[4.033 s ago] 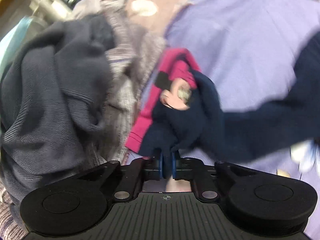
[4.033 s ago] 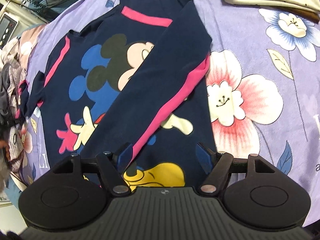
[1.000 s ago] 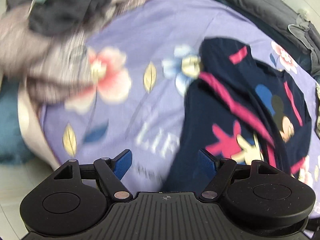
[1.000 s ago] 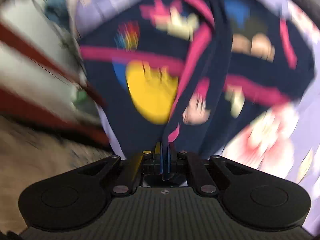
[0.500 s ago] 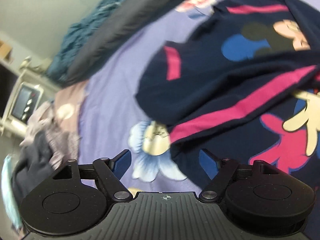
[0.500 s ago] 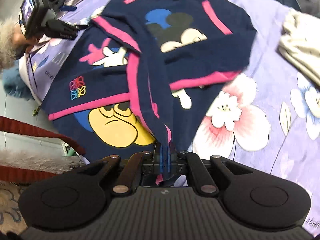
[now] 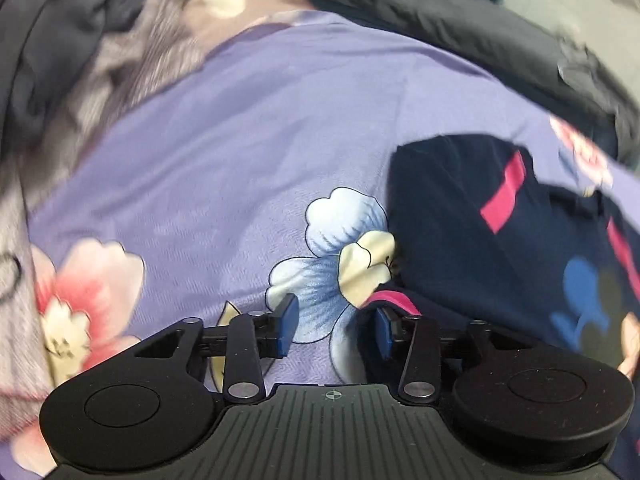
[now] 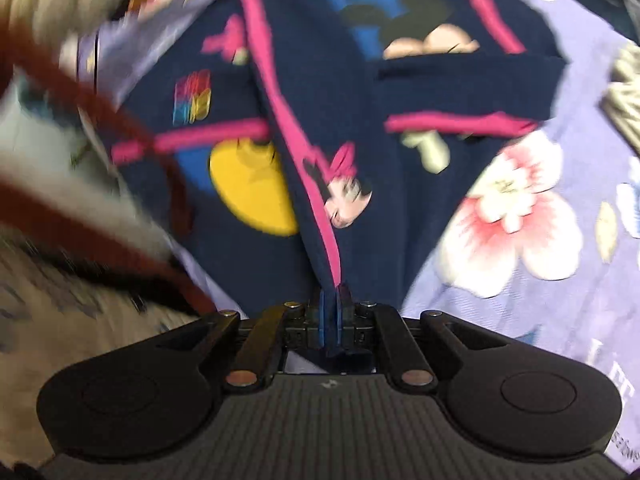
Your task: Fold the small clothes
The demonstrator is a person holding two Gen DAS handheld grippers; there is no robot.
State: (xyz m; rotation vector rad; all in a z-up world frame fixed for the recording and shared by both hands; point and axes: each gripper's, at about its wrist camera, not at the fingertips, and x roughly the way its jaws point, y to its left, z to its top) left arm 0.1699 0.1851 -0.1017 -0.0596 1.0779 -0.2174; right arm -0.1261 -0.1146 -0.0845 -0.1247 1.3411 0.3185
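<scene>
Right gripper [image 8: 330, 312] stays clamped on the navy top's [image 8: 460, 92] pink-striped sleeve [image 8: 316, 216], lifted over the body on the floral sheet [image 7: 248, 152], while the left gripper [image 7: 332, 330], jaws apart, has dropped beside the hem, probably readying a two-handed fold.

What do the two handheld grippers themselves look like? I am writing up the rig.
Both match. The left gripper and right gripper have matte black bodies: a ribbed central plate with a small crosshair mark, round discs either side, black linkage arms with silver pivot screws, and blue pads on the jaws. No cables or sleeves show.
</scene>
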